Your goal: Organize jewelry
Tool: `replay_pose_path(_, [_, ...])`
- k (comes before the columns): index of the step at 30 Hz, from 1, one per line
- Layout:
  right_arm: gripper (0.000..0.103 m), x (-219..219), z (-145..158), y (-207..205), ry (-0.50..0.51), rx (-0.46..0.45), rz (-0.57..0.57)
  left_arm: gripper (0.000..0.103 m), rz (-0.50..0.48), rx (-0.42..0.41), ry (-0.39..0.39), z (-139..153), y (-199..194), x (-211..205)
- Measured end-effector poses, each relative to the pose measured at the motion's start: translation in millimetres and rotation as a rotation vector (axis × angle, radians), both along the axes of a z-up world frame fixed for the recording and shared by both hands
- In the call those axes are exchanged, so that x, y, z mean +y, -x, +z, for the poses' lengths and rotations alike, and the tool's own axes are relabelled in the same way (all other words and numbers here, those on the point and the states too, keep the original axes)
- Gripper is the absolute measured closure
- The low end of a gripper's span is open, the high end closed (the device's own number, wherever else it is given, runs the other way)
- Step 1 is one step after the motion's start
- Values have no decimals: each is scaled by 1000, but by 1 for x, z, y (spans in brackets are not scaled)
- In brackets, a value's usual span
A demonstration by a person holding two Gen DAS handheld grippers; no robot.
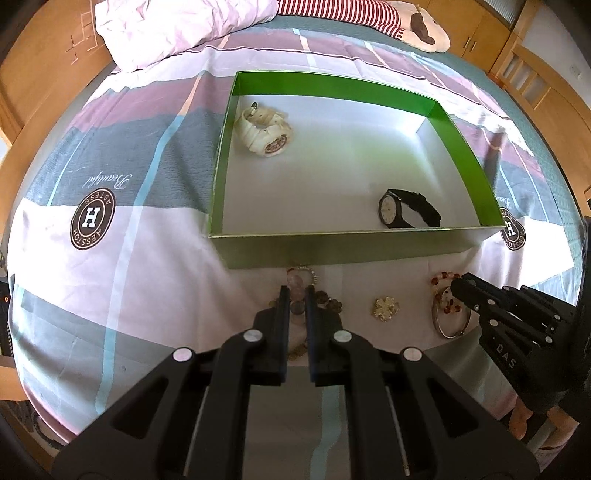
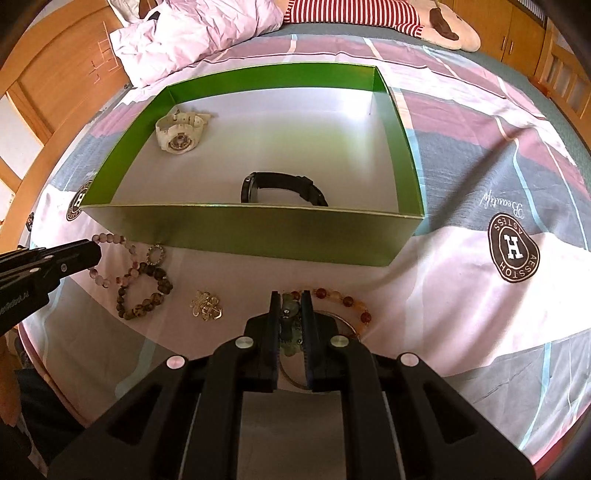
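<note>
Bracelets are straddled by both grippers: left gripper (image 1: pixel 296 291) on the pink beads (image 2: pixel 110 258), right gripper (image 2: pixel 290 295) on the amber beads (image 2: pixel 345 301), fingers narrowly apart.

A bed sheet (image 1: pixel 122 258) in pink, grey and mauve blocks covers the bed. At its far end lie a crumpled pale pink quilt (image 1: pixel 177 26) and a striped plush toy (image 1: pixel 369 14). Wooden cabinets (image 2: pixel 44 96) stand beyond the bed, in daylight.
</note>
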State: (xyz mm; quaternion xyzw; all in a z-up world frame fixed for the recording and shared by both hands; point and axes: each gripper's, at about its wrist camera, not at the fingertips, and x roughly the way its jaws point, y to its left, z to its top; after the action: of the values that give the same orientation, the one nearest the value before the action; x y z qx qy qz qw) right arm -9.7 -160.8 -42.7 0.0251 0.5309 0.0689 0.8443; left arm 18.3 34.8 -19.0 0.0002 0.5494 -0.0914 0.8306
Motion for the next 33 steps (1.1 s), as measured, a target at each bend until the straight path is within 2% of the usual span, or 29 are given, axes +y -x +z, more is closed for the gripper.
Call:
replay_pose_path(14, [93, -1, 8, 2, -15, -33, 1, 95, -1, -56, -22, 9, 5, -1])
replay_pose_path(18, [93, 0, 8, 3, -12, -36, 8, 95, -4, -82, -66, 11, 6, -5])
replay_pose_path(33, [93, 3, 7, 3, -5, -35, 19, 95, -10, -108, -75, 15, 8, -8])
